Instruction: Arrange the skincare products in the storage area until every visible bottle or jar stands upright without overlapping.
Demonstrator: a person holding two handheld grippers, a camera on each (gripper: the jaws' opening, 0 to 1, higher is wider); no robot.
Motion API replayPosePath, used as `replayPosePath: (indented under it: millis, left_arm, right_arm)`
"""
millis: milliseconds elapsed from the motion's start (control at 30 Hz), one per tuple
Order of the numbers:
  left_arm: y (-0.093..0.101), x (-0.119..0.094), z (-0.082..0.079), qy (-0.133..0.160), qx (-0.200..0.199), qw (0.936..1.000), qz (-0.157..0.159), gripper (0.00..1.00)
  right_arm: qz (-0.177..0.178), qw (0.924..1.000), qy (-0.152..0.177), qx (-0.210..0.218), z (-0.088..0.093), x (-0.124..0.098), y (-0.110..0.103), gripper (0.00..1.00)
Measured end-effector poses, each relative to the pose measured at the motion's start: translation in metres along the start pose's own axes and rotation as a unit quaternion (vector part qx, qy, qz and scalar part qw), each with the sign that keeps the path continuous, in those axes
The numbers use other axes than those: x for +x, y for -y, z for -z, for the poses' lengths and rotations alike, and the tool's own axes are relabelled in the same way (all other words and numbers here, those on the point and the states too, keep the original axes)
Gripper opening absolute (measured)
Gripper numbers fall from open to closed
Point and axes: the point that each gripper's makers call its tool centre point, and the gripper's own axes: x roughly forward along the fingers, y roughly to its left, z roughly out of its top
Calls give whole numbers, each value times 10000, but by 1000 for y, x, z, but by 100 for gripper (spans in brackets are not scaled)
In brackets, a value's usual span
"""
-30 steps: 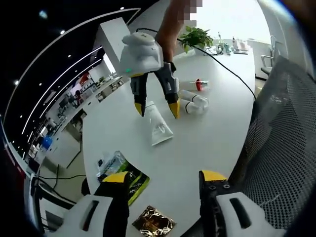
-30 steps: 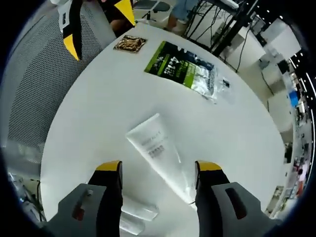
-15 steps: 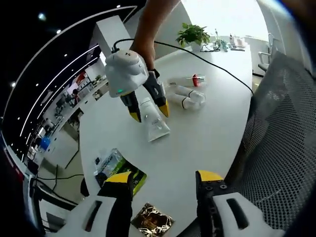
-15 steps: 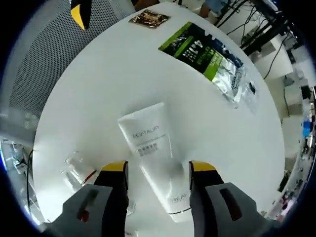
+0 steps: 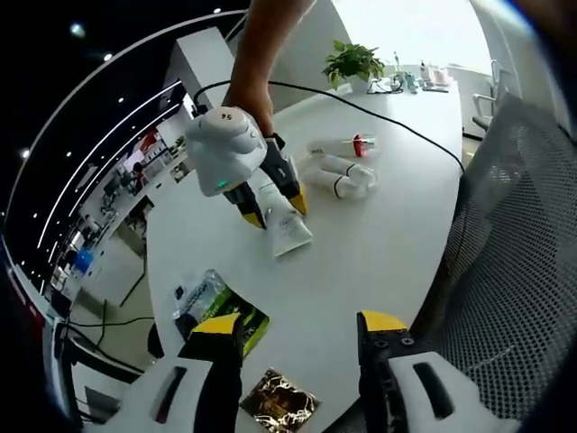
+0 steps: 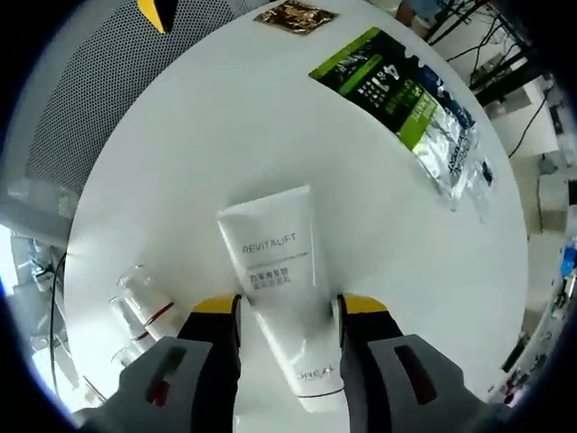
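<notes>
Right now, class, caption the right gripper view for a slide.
Hand-held gripper straddling a white tube lying flat on the round white table.

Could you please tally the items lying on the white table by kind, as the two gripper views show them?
White squeeze tube: 1
Clear bottles lying on their sides: 3
Green and clear sachet pack: 1
Gold foil packet: 1
Total: 6
</notes>
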Motion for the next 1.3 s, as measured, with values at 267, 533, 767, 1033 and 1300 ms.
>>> replayPosePath:
  millis: [267, 533, 767, 1033, 1300]
  left_arm:
    - [1, 0, 0, -12, 16, 10000, 16, 51]
    - [-1, -1, 1, -5, 19, 10000, -24, 51]
    - [-3, -2, 2, -15, 14, 10000, -57, 50]
    - [-4, -2, 2, -16, 10, 10000, -84, 50]
    - [-6, -3, 1, -11, 15, 9999, -115, 50]
  right_arm:
    - [23, 10000, 31, 91, 0, -1, 0, 41]
    - [36, 9995, 3, 298, 2, -1, -4, 32]
    - [143, 9954, 251, 917, 5, -3, -4, 29]
    - [597, 9823, 749, 1611, -1, -22, 6, 27]
    - [1172, 9624, 1140, 2171, -5, -48, 20, 26]
